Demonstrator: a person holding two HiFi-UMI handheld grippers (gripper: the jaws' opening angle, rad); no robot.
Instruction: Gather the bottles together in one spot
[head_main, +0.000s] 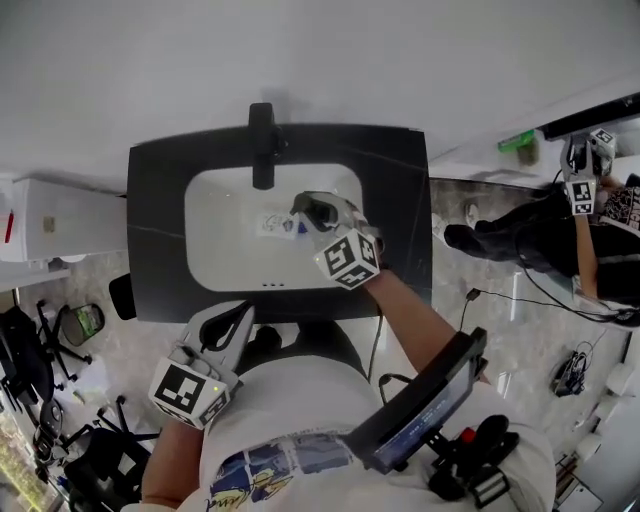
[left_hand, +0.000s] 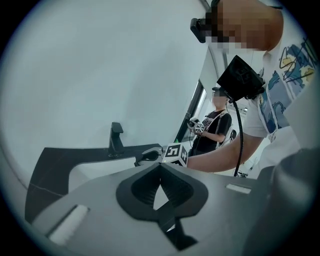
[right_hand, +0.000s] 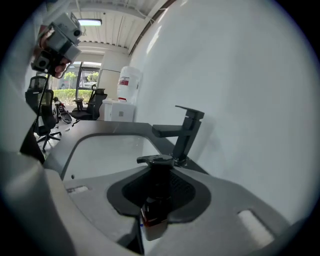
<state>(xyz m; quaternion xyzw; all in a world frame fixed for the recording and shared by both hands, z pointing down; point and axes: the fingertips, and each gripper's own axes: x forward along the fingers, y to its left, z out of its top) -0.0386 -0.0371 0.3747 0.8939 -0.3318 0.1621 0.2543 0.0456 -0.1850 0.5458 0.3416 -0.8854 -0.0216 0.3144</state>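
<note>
The dark counter (head_main: 155, 200) runs its back edge flush against the white wall (head_main: 320, 50), and the black faucet (head_main: 262, 145) stands at the middle of that back edge. A white basin (head_main: 220, 255) spreads out in front of the faucet and takes up most of the counter, leaving only narrow dark margins to either side of the faucet and along the front rim. The room above the basin is open.

The right claw (head_main: 318, 212) hangs over the basin, just in front of the faucet and a little to its right. It is clamped on a bottle (right_hand: 154, 217), whose pump end points toward the faucet. The bottle has a flat black pump head, a dark neck and an amber-brown body. Its pale label carries a streak of blue and red low down.

The left claw (head_main: 240, 318) sits well away from the faucet, past the counter's front rim and close to the person's body. Its tips are together with nothing between them.

Far to the right of the faucet, beyond the counter's end, a second person (head_main: 560, 235) stands on the floor.
</note>
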